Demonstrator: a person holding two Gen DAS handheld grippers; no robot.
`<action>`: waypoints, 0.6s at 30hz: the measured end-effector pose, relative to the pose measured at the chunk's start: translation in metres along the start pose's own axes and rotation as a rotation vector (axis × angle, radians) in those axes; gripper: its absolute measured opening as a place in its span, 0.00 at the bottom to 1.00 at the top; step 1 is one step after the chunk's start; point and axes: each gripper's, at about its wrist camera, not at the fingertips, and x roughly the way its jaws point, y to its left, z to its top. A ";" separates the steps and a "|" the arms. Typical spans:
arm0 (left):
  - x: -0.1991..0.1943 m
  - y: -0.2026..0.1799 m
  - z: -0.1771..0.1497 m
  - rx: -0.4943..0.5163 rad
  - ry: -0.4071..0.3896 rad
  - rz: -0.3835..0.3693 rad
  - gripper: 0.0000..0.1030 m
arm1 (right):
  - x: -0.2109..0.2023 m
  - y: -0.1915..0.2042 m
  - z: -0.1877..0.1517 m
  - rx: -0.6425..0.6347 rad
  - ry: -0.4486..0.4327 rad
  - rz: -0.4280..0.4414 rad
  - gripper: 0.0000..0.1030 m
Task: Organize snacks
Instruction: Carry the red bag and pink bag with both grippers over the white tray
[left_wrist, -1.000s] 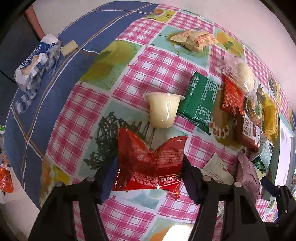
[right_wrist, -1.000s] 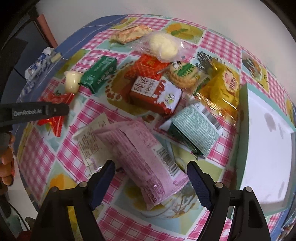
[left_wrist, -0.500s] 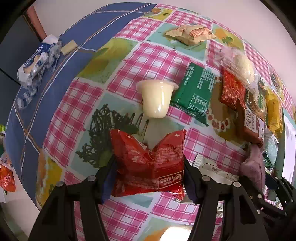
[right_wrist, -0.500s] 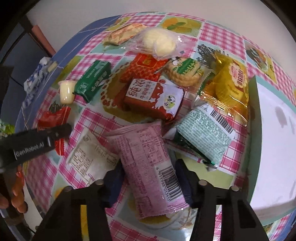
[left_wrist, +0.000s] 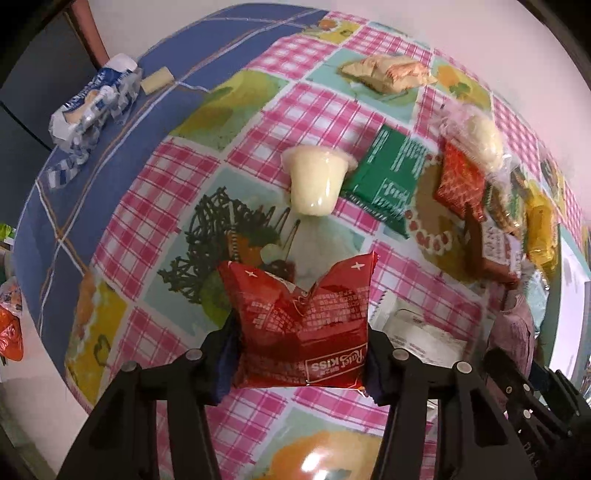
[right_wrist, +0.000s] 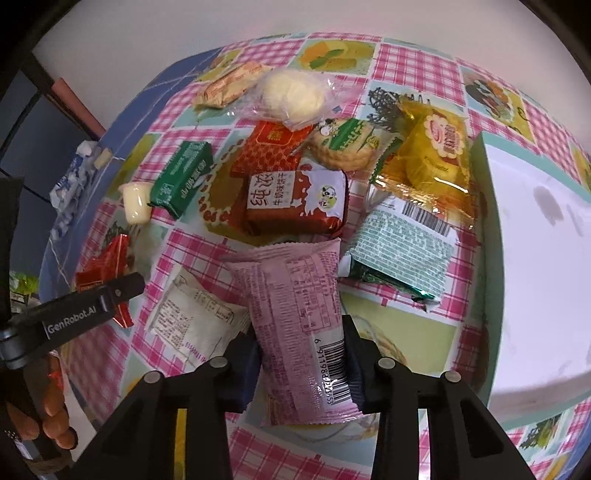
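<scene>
Over at the far left, the counter (left_wrist: 122, 206) drops off along its blue border, where a crumpled blue and white wrapper (left_wrist: 92, 103) lies close to the edge. Between that edge and the snacks there is a broad bare stretch of pink checked cloth. The left gripper (left_wrist: 299, 354) has its jaws clamped on a crinkly red foil packet (left_wrist: 303, 325), which is pinched into a V at its top. Since a second ago that packet has lifted slightly and the jaws have drawn in tighter on it. Just beyond it lies a pale, smooth plastic jelly cup (left_wrist: 317, 181) on its side, touching a flat green packet (left_wrist: 388, 181).

Further right, a white paper-like sachet (right_wrist: 195, 314) lies flat beside the right gripper (right_wrist: 301, 365). Those jaws, wide apart a second ago, are now clamped on the lower end of a long pink packet (right_wrist: 295, 306), matte and printed with a barcode. Past it the snacks crowd together, edges overlapping. At the far right a white tray (right_wrist: 524, 258) with a teal rim has open room inside.
</scene>
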 end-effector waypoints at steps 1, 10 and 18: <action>-0.006 -0.002 -0.002 -0.003 -0.009 -0.002 0.55 | -0.004 -0.001 -0.001 0.006 -0.006 0.006 0.40; -0.066 -0.046 -0.012 0.036 -0.091 -0.071 0.55 | -0.071 -0.016 -0.012 0.061 -0.117 0.009 0.40; -0.089 -0.119 -0.024 0.152 -0.111 -0.143 0.55 | -0.102 -0.089 -0.020 0.241 -0.180 -0.084 0.40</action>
